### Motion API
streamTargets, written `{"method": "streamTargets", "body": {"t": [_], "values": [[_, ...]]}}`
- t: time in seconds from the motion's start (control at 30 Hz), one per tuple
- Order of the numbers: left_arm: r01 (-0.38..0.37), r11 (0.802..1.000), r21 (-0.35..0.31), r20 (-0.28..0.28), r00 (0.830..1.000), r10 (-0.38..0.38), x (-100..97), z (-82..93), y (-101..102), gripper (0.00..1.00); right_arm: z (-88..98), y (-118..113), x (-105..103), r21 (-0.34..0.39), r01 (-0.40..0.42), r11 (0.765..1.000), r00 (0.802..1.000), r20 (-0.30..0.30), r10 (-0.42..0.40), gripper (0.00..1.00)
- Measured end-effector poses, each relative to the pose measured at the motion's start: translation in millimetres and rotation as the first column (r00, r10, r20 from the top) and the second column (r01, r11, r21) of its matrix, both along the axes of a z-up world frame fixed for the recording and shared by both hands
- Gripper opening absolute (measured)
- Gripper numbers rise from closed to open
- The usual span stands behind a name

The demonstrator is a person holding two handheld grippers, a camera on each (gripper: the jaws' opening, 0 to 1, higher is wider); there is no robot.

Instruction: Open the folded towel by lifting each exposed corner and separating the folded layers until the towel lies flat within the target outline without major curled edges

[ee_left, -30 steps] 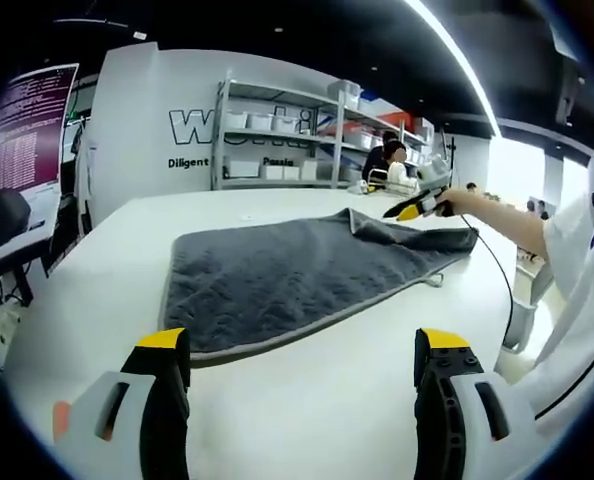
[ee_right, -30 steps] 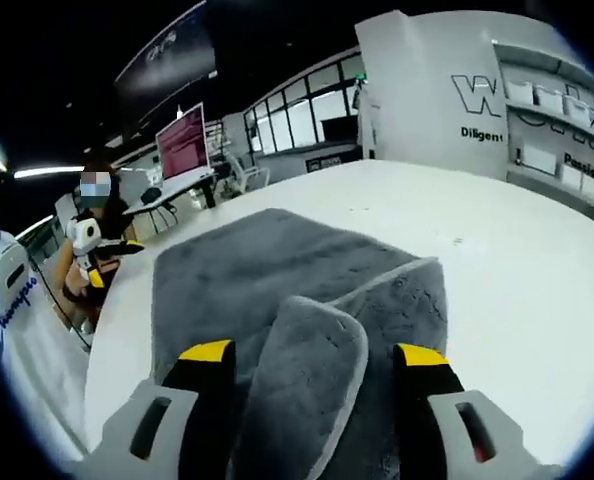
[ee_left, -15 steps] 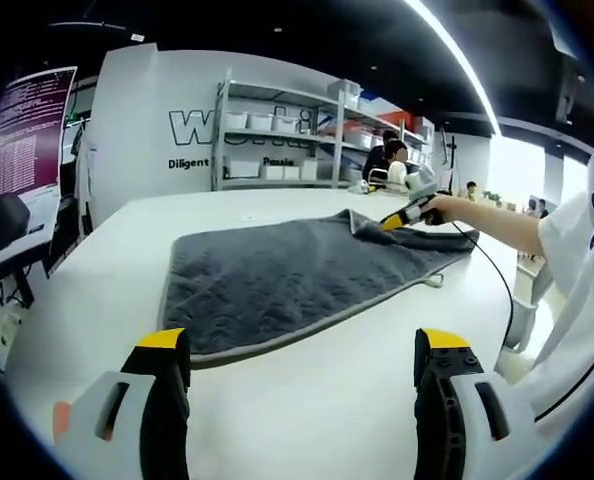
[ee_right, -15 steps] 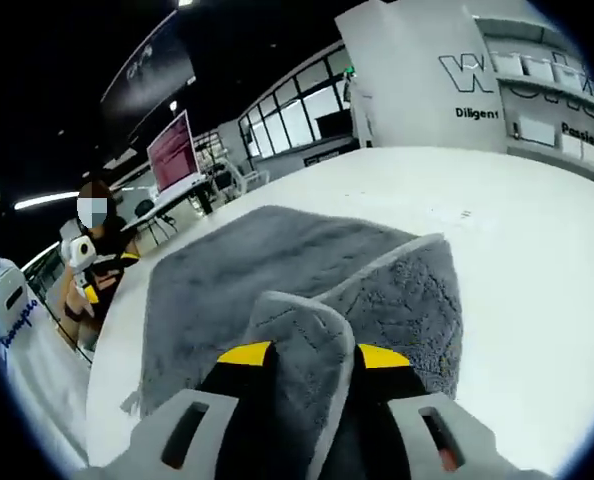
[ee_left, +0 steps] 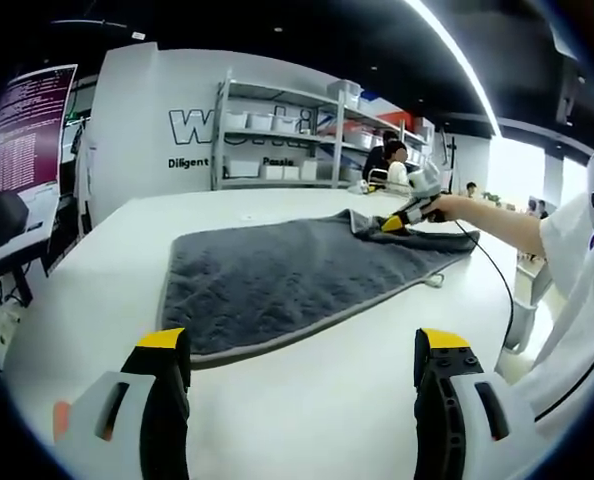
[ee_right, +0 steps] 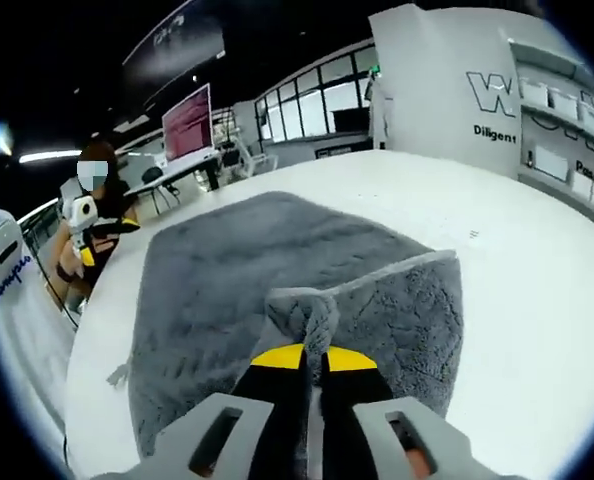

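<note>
My right tongs point(ee_right: 304, 362) pinch the towel's point(ee_right: 227, 270) folded corner. Left tongs point(ee_left: 302, 345) hang apart above the desk point(ee_left: 307, 400). I should lift slowly, peeling outward.

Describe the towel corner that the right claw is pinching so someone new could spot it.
Start at the white table and the grey towel spread on it. One corner is folded back over the rest; the right claw is shut on it. It alone stands up bunched, while the other edges lie flat.

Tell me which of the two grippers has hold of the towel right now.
The right gripper: its yellow-tipped jaws are pinched shut on a folded-over corner of the grey towel. The left gripper hangs open above the white table, short of the towel's near edge.
</note>
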State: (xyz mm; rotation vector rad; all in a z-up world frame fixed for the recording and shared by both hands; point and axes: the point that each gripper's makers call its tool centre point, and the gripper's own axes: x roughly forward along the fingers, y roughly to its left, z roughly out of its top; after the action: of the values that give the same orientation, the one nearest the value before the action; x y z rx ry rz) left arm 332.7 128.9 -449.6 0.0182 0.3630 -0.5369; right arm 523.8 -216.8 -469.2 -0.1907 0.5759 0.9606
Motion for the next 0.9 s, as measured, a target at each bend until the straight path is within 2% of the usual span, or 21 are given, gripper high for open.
{"method": "streamTargets", "body": {"t": [0.27,0.5,0.67,0.8,0.9], "values": [[0.006,1.000,-0.005,-0.002,1.000,-0.006,0.0,-1.1,-0.6,0.91,24.5,-16.5,3.5,-0.063,0.047,0.997,0.995,0.092,-0.041,0.00],[0.005,1.000,-0.006,0.002,1.000,-0.005,-0.2,-0.2,0.8,0.91,43.5,-39.4,9.1,-0.080,0.119,0.990,0.985,0.138,-0.108,0.00],[0.000,1.000,-0.011,0.002,1.000,0.000,0.0,-0.1,2.1,0.91,51.1,-70.2,29.0,-0.086,0.182,0.979,0.973,0.161,-0.167,0.00],[0.002,1.000,-0.008,0.002,1.000,-0.002,0.1,0.0,2.0,0.91,62.8,-94.9,44.2,-0.073,0.251,0.965,0.953,0.191,-0.234,0.00],[0.001,1.000,-0.008,0.003,1.000,-0.001,0.3,0.3,2.5,0.91,69.2,-104.2,48.9,-0.070,0.269,0.961,0.946,0.205,-0.250,0.00]]}}
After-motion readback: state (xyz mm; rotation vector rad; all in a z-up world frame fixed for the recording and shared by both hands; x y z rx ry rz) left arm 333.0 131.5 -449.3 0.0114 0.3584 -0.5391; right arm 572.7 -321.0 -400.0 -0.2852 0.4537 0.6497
